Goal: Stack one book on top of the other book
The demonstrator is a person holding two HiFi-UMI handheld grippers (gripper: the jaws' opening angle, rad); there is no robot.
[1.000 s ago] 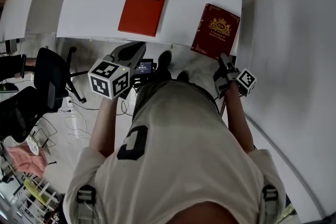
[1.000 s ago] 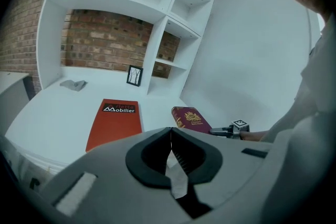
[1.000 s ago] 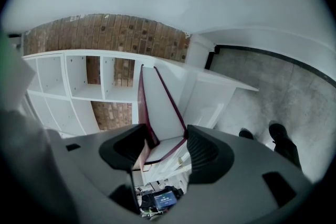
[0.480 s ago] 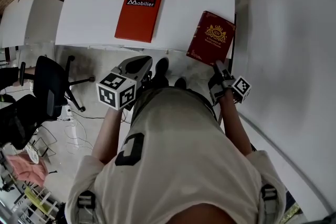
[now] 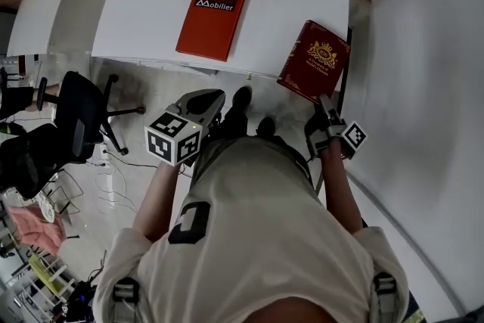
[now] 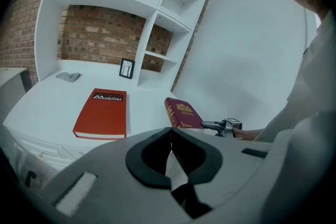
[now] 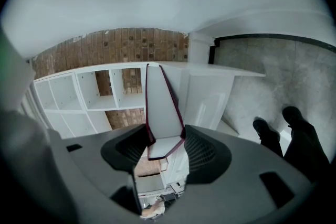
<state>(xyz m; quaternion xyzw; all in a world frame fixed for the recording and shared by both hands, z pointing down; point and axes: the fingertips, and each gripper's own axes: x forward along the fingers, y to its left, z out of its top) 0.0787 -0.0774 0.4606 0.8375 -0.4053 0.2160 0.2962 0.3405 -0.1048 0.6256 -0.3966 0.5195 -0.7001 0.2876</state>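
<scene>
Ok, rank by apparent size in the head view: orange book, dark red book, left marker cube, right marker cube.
Largest, alike: orange book and dark red book.
Then left marker cube, nearer the camera.
Smallest: right marker cube.

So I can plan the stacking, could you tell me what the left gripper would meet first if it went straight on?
Ahead of the left gripper, most likely the bare white table between the orange book and the dark red book, though depth is unclear.
</scene>
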